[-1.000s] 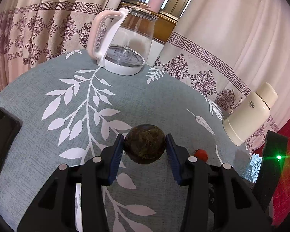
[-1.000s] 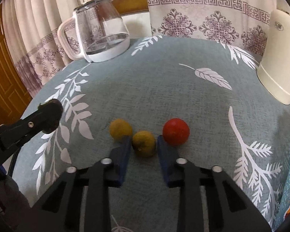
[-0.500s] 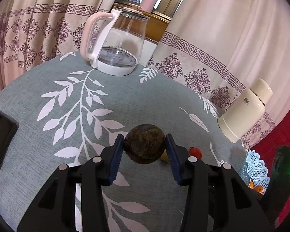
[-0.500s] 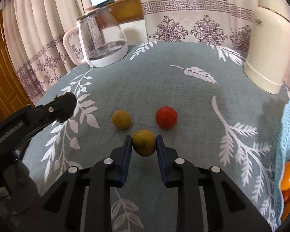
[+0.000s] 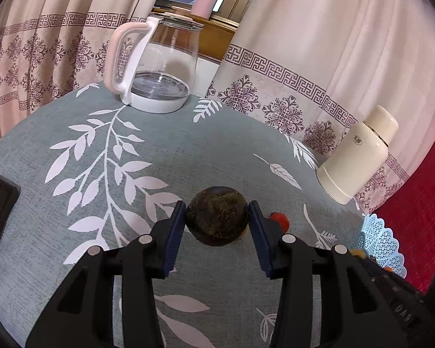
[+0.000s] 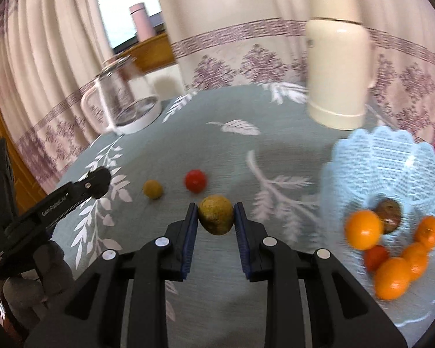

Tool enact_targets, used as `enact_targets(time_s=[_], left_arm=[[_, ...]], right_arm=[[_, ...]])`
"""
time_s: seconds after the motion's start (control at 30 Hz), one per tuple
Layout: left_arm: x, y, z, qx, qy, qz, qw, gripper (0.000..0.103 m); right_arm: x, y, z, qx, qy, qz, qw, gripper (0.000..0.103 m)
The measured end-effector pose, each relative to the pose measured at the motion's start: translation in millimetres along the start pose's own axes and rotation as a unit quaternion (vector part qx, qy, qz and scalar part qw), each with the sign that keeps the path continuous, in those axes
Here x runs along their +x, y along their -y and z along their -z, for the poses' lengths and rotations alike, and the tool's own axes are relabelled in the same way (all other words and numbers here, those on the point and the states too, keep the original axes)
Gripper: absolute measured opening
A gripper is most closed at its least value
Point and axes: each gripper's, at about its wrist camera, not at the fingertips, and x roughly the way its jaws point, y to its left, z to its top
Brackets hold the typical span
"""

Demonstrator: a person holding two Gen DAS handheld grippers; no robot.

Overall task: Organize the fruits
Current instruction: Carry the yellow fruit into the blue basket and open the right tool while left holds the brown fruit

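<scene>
**Grey-green cloth, two fruits aloft, basket waiting on the right**

Grey-green cloth with white leaf print covers the table [image 6: 226,150], and it is the stage for everything. At the back stands the glass kettle [image 5: 159,69], off to the side the cream flask [image 6: 336,66], both well apart from the action. Right of the right gripper sits the pale blue basket [image 6: 391,156], and it already holds several oranges [image 6: 362,229], something red and one dark brownish fruit.

Now the carriers. The right gripper [image 6: 216,217] is clamped on a yellow-green fruit [image 6: 216,214], lifted clear of the cloth, pads pressing both flanks. The view is smeared with motion, so it looks to be swinging toward the basket. The left gripper [image 5: 216,217] holds a dark fruit [image 5: 216,216], rough-skinned and larger, jaws only part-way apart but tight against it, hovering over the cloth.

Two stragglers remain on the table: a small tomato [image 6: 195,180] and a small yellow fruit [image 6: 152,189], near each other, beyond the right fingertips.

How to play this well, as I judge it: carry the yellow-green fruit high enough to clear the basket's scalloped rim, then come down over a gap in the pile, not on top of the oranges, where a round fruit could roll off. Release low, jaws opening only once the fruit is close to the others. The left should wait its turn; two grippers over one basket invites a knock. The dark fruit, being bigger, likely wants the basket's middle.
</scene>
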Motion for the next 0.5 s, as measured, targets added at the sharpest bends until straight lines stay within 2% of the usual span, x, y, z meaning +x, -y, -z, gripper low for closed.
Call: enact_targets(time_s=[0.5], left_arm=[[-4,7,3,0.011,0.003,0.006,0.9999,0.046]], right_arm=[[-63,92,-5,0.088,0.06,0.083,0.991,0.026]])
